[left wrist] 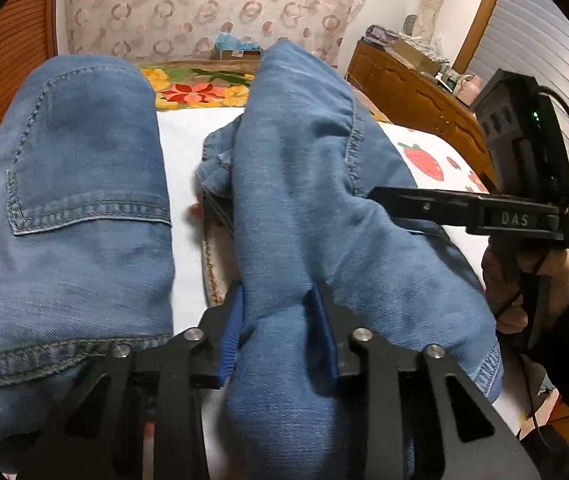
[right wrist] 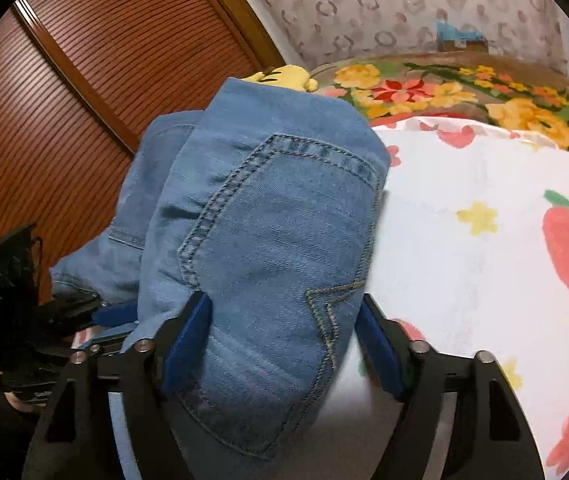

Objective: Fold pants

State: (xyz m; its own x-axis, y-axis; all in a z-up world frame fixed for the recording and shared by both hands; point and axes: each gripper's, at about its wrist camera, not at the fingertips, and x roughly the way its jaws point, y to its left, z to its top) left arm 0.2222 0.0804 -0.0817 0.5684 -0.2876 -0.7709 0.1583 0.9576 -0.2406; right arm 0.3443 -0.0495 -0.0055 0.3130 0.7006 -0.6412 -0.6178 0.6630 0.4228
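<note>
The pants are light blue jeans (left wrist: pixel 292 200), held up over a bed. In the left wrist view, my left gripper (left wrist: pixel 278 332) is shut on a bunched fold of the jeans near the waist. A back pocket (left wrist: pixel 84 160) hangs at left. In the right wrist view, the jeans (right wrist: pixel 268 240) with a stitched back pocket lie between my right gripper's (right wrist: pixel 284 336) blue pads. The left pad (right wrist: pixel 188 332) presses the denim; the right pad (right wrist: pixel 380 344) stands a little off it. The right gripper also shows in the left wrist view (left wrist: pixel 384 196), at the jeans' right side.
A white sheet with strawberry and flower prints (right wrist: pixel 484 240) covers the bed. A floral blanket (right wrist: pixel 444 92) lies at the far end. A wooden slatted door (right wrist: pixel 84 100) stands at left, and a wooden dresser (left wrist: pixel 412 88) with clutter at right.
</note>
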